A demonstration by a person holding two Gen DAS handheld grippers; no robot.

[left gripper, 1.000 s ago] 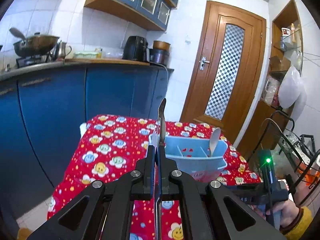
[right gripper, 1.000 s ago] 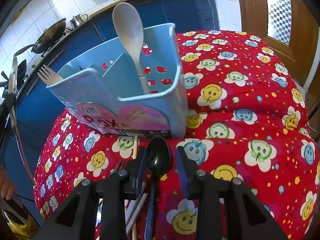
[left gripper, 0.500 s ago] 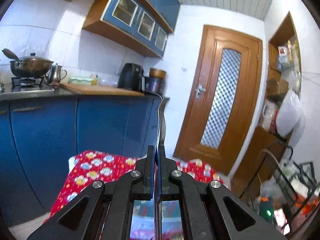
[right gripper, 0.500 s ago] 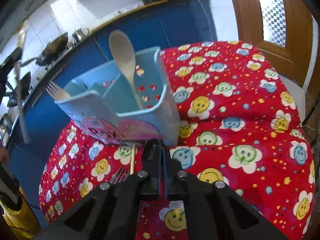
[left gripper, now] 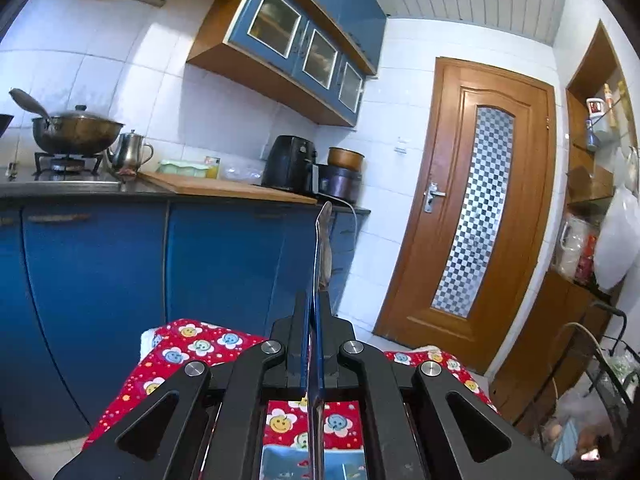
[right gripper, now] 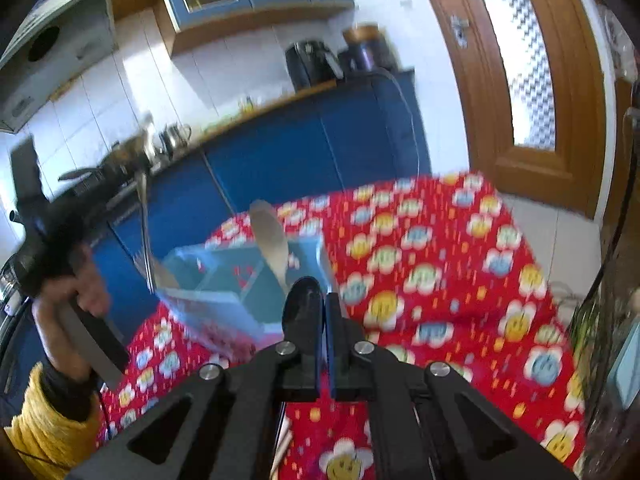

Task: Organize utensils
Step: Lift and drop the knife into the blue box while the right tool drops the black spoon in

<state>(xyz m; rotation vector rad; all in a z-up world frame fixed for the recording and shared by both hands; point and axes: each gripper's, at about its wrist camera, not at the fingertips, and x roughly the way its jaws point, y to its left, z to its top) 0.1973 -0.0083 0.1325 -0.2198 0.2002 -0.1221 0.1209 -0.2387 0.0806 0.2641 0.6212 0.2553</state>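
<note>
The left gripper has its jaws pressed nearly together on a thin metal utensil, seen edge-on; its long axis runs straight up the centre of the left wrist view, from between the fingers to a tip against the blue cabinets. Whether it is a spoon or a fork cannot be told from this edge view. The blue utensil holder shows only as a sliver at the bottom centre, through the gap in the gripper frame, so it lies below and close in front of the fingers, with the utensil's lower end pointing down toward it.

The right gripper is likewise clamped almost closed, on a black spoon whose bowl stands up just above the left finger at frame centre. In this view the holder sits just beyond the fingertips, left of centre, on the red smiley-flower tablecloth. A pale wooden spoon stands in it, leaning back toward the upper left.

The left gripper looks the nearer to a drop, being over the holder already.

The right wrist view is badly blurred: the holder's dividers are unreadable, as is which compartment lies under either utensil. The black spoon's handle is hidden between the fingers.
</note>
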